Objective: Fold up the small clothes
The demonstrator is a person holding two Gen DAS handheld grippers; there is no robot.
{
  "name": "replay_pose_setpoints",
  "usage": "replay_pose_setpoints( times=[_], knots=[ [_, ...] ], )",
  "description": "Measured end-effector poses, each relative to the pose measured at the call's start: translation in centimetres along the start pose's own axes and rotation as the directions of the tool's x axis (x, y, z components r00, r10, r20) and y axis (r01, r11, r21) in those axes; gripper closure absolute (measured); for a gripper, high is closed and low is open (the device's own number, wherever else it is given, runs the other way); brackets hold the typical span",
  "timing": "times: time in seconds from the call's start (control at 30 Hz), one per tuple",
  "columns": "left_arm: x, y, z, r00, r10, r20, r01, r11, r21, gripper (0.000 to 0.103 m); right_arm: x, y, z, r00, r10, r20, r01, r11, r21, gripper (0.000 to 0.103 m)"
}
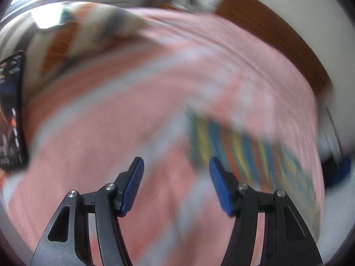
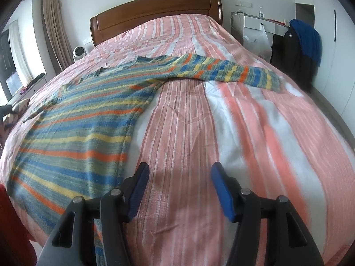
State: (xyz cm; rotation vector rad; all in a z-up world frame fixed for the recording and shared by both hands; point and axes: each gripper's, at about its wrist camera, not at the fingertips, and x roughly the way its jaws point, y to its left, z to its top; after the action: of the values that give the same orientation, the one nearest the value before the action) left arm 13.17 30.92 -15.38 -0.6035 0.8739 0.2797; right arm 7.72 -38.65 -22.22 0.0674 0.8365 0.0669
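Overall, striped bedspread [image 2: 233, 115], wooden headboard [image 2: 155, 8].

Striped knit sweater [image 2: 73, 119]: bands of blue, grey-green, yellow and orange. Lies spread flat on the pink-and-white striped bedspread [image 2: 255, 119], body filling the frame from 10 to 8 o'clock in the right wrist view, hem toward the near bed edge. One sleeve [image 2: 224, 72] stretched out straight toward 1 o'clock, cuff at its far end, flat on the cover. Neckline at about 11 o'clock. Left wrist view heavily blurred; a striped patch [image 1: 235, 148] at 3 o'clock is probably the same sweater.
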Motion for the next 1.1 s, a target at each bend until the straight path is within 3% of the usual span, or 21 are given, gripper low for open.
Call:
replay_pose_setpoints(
  times=[0.03,0.1,0.17,0.23,0.3,0.37,0.43,0.5,0.53,0.57,0.6,0.63,0.67,0.8,0.9,1.0,1.1],
  knots=[
    [-0.7,-1.1,-2.1,0.998,-0.042,-0.049,0.045,0.997,0.062,0.04,-0.4,-0.1,0.2,1.0,0.008,0.002,-0.008,1.0,0.001,0.045],
    [-2.1,-3.7,-7.3,0.978,-0.127,-0.168,0.157,0.971,0.178,0.037,-1.6,-0.6,0.9,0.999,0.045,-0.017,-0.045,0.999,-0.002,0.045],
    [-3.5,-5.7,-13.1,0.942,-0.19,-0.277,0.261,0.933,0.247,0.032,-2.5,-0.8,1.1,0.994,0.096,-0.059,-0.096,0.995,-0.001,0.044],
    [-3.9,-6.8,-16.6,0.912,-0.215,-0.348,0.317,0.91,0.267,0.031,-3.3,-0.9,1.0,0.974,0.181,-0.137,-0.182,0.983,0.006,0.041],
    [-3.6,-8.0,-19.7,0.89,-0.221,-0.399,0.346,0.896,0.277,0.031,-3.7,-0.7,0.4,0.939,0.267,-0.218,-0.266,0.963,0.032,0.041],
    [-3.3,-9.0,-21.4,0.895,-0.198,-0.4,0.339,0.884,0.321,0.029,-3.9,0.0,-0.7,0.906,0.321,-0.275,-0.322,0.946,0.042,0.041],
    [-2.9,-10.0,-22.1,0.915,-0.165,-0.368,0.308,0.875,0.373,0.029,-3.5,0.6,-1.5,0.9,0.318,-0.298,-0.325,0.945,0.027,0.041],
    [-3.2,-10.5,-22.3,0.93,-0.138,-0.341,0.278,0.87,0.408,0.038,-2.5,1.5,-2.5,0.894,0.31,-0.324,-0.319,0.947,0.026,0.041],
    [-3.1,-10.8,-22.6,0.932,-0.125,-0.339,0.27,0.864,0.424,0.062,-2.1,1.9,-2.9,0.884,0.324,-0.338,-0.333,0.942,0.034,0.041],
    [-2.9,-11.1,-22.9,0.931,-0.109,-0.347,0.267,0.853,0.449,0.096,-1.5,2.8,-3.6,0.86,0.356,-0.366,-0.369,0.929,0.035,0.045],
    [-2.9,-11.3,-22.9,0.926,-0.101,-0.365,0.274,0.843,0.462,0.099,-1.2,3.4,-3.9,0.851,0.361,-0.38,-0.382,0.924,0.022,0.073],
    [-2.9,-11.3,-22.9,0.924,-0.1,-0.37,0.275,0.844,0.46,0.1,-1.2,4.3,-4.3,0.853,0.345,-0.391,-0.383,0.924,-0.021,0.095],
    [-3.2,-11.2,-22.9,0.925,-0.1,-0.367,0.273,0.846,0.458,0.101,-1.2,5.3,-4.4,0.861,0.31,-0.403,-0.37,0.926,-0.076,0.098],
    [-5.8,-9.9,-23.0,0.921,-0.139,-0.364,0.297,0.855,0.426,0.102,-3.2,5.0,-3.5,0.869,0.29,-0.401,-0.35,0.933,-0.082,0.098],
    [-4.7,-9.2,-23.6,0.92,-0.111,-0.375,0.276,0.865,0.42,0.102,-4.8,3.7,-3.0,0.871,0.29,-0.397,-0.337,0.94,-0.052,0.098],
    [-2.7,-9.8,-23.8,0.919,-0.081,-0.387,0.248,0.88,0.405,0.101,-2.6,3.5,-4.0,0.868,0.26,-0.423,-0.304,0.952,-0.039,0.099],
    [-3.0,-10.2,-24.0,0.927,-0.064,-0.37,0.231,0.875,0.426,0.095,-0.4,3.4,-5.0,0.866,0.255,-0.429,-0.289,0.957,-0.015,0.098]
  ],
)
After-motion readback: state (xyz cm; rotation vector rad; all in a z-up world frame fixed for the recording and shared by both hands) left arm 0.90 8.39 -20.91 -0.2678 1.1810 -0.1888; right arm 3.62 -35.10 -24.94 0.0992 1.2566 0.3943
